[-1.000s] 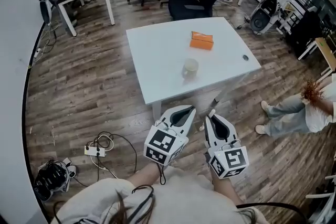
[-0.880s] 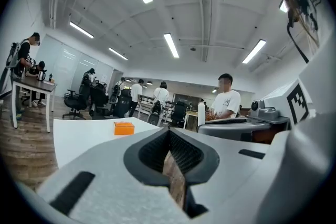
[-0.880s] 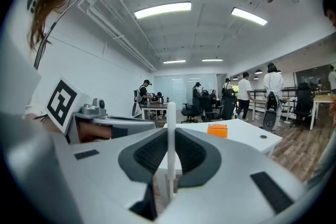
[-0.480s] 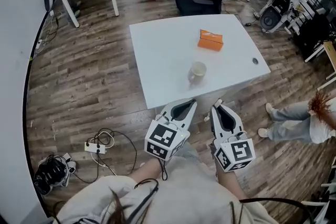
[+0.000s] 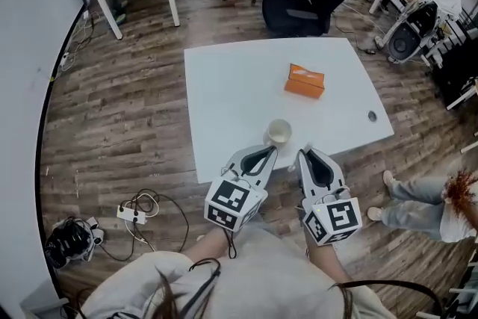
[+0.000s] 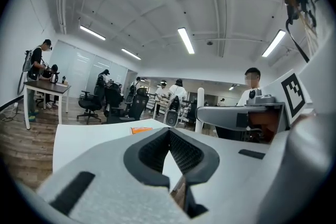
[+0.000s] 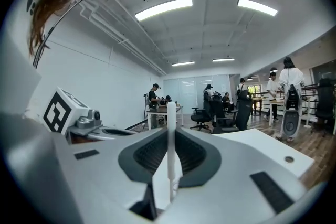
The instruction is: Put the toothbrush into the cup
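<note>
The white table (image 5: 224, 86) fills the middle of your head view, and you are standing at its near edge. You have both tools raised side by side, noses aimed at the table. Your left hand-held gripper (image 5: 265, 155) has its jaws pressed together on nothing, so it looks like a spare for now, perhaps to steady things later. Your right hand-held gripper (image 5: 308, 155) is pinching the toothbrush (image 7: 170, 128), a thin white stick standing upright between the pads. That upright hold looks like it suits a straight drop. The orange box (image 5: 305, 81) lies further back, well clear. The cup (image 5: 278, 133) stands open-mouthed close to the near edge, just ahead of both noses. 1 short reach and a lower should do it.
</note>
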Available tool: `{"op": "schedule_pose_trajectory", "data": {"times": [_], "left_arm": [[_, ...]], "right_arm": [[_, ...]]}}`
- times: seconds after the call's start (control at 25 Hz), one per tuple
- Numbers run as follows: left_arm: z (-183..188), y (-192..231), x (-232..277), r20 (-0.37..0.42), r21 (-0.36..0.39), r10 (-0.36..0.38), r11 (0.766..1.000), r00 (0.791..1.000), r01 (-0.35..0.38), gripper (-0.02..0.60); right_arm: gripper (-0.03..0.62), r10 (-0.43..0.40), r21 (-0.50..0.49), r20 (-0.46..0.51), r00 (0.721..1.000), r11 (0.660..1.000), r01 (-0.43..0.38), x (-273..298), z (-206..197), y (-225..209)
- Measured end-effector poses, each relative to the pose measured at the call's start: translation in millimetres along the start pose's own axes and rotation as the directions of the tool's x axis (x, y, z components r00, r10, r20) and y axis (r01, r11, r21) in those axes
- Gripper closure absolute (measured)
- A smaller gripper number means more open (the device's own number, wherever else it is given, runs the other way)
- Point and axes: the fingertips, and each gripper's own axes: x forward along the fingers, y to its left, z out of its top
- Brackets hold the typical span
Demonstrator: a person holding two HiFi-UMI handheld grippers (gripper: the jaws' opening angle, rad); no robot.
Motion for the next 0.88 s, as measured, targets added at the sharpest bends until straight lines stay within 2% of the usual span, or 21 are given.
{"op": "schedule_pose_trajectory", "data": {"times": [0.48, 0.88], "left_arm": [[-8.1, 21.3, 56.5, -0.065, -0.011, 0.066, 0.998, 0.996, -0.067, 0.578], [-18.3, 39.9, 66.0, -0.120, -0.028, 0.086, 0.996, 0.989, -0.090, 0.578]], "right_arm": [[0.540, 0.105, 0.038, 0.002, 0.994, 0.994, -0.105, 50.6, -6.3, -43.7], [0.540, 0.123, 0.062, -0.008, 0.992, 0.991, -0.122, 87.2, -16.5, -54.9]]}}
